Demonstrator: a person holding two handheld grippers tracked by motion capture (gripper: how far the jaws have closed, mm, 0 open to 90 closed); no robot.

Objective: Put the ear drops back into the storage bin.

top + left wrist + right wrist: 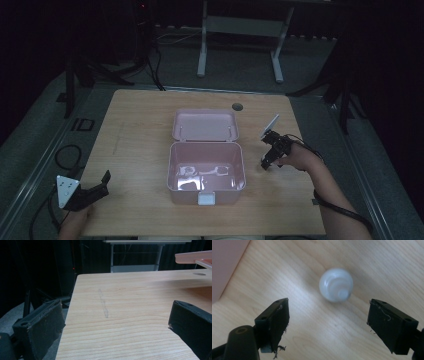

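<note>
An open pink box [206, 145] stands mid-table, its lid [205, 125] tilted back. In the right gripper view a small white bottle [336, 285] stands upright on the wood, seen from above, blurred, just beyond the gap between my jaws. My right gripper [328, 306] points down over it, open, touching nothing. In the high view that right gripper [265, 162] hangs just right of the box. My left gripper [105, 180] rests open near the table's front left corner, jaws wide apart [116, 312] over bare wood.
Pale shiny shapes [200, 172] lie on the box floor; I cannot tell what they are. A white latch [206, 198] sits on its front wall. A round cable hole [237, 106] is behind the lid. The pink box wall [224, 262] lies left of my right jaws.
</note>
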